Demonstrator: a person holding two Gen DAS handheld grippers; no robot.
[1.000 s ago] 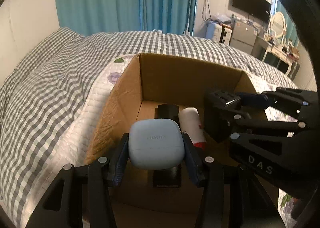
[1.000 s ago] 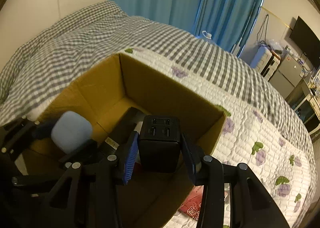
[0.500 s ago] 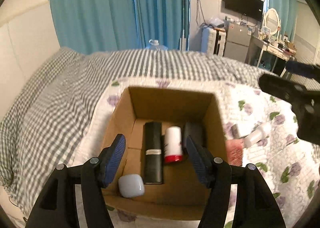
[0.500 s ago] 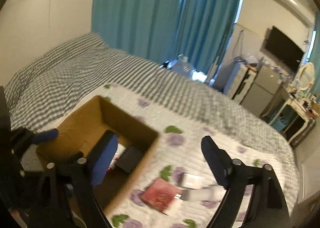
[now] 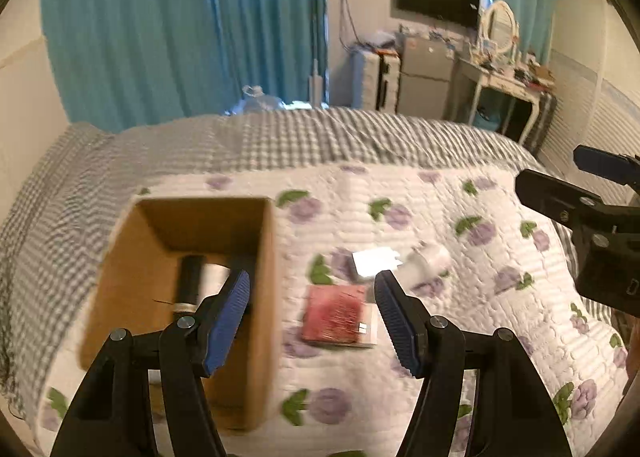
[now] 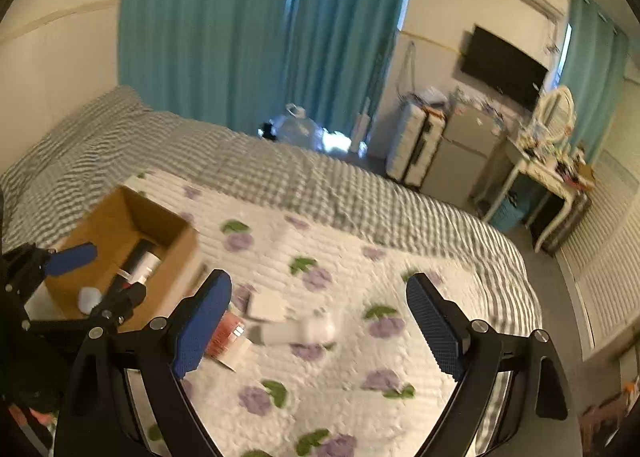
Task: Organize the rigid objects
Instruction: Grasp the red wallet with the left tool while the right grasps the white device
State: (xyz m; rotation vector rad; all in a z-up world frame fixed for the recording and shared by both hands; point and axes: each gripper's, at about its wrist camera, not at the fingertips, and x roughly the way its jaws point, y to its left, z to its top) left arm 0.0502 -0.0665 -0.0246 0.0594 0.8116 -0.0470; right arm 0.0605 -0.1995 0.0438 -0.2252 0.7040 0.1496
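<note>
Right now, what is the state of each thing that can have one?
Left gripper: open, empty.
Right gripper: open, empty.
Box: open on top, holds items.
Red box: flat on the quilt, outside the box.
White plug: on the quilt, unpacked.
White tube: lying on its side.

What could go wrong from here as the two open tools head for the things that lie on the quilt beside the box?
1. The red box, the white square block and the white tube lie close together, so the left tool or right tool might nudge a neighbour while closing on one.
2. Both tools point at the same cluster and could collide.
3. The soft quilt may let a flat item sink, giving a shallow grip.
</note>
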